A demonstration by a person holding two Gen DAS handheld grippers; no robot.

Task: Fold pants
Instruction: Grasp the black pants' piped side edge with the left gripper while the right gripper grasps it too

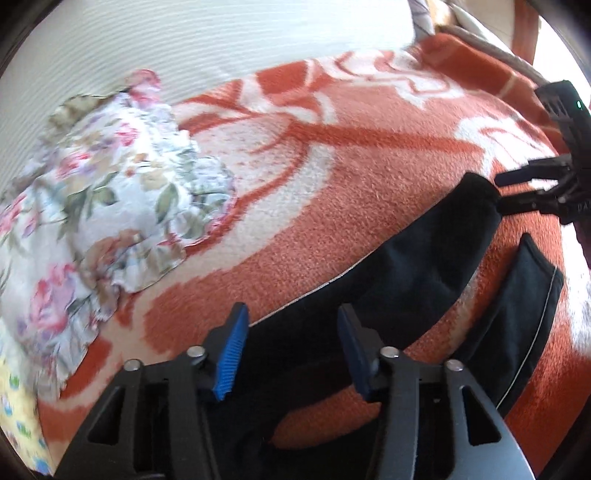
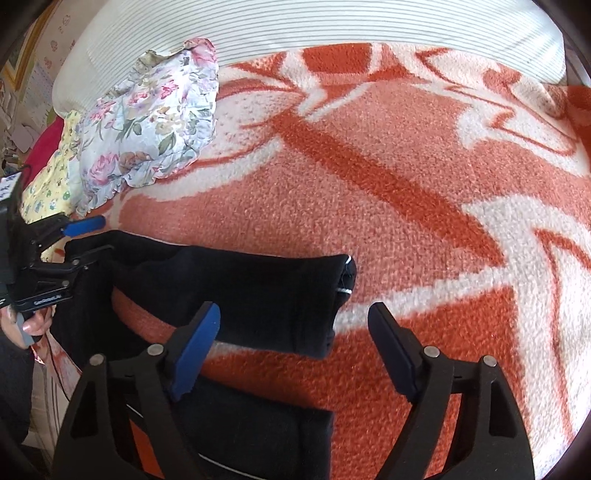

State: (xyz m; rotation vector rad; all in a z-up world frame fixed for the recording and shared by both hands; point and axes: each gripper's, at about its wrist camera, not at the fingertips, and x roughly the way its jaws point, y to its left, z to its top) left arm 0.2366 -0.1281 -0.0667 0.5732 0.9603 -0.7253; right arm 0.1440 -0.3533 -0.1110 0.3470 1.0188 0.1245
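Note:
Black pants (image 1: 417, 273) lie spread on an orange and white blanket (image 1: 351, 192), the two legs apart. My left gripper (image 1: 291, 332) is open over the waist end of the pants, nothing between its blue pads. My right gripper (image 2: 295, 332) is open just above the hem of the farther leg (image 2: 258, 291); the nearer leg (image 2: 258, 432) lies under it. The right gripper also shows in the left wrist view (image 1: 517, 192) at that leg's hem, and the left gripper in the right wrist view (image 2: 74, 236) at the waist.
A floral pillow (image 1: 122, 192) lies at the left of the blanket, also in the right wrist view (image 2: 151, 122). A white ribbed cover (image 2: 295, 26) runs along the back. A yellow patterned cloth (image 2: 51, 181) lies beside the pillow.

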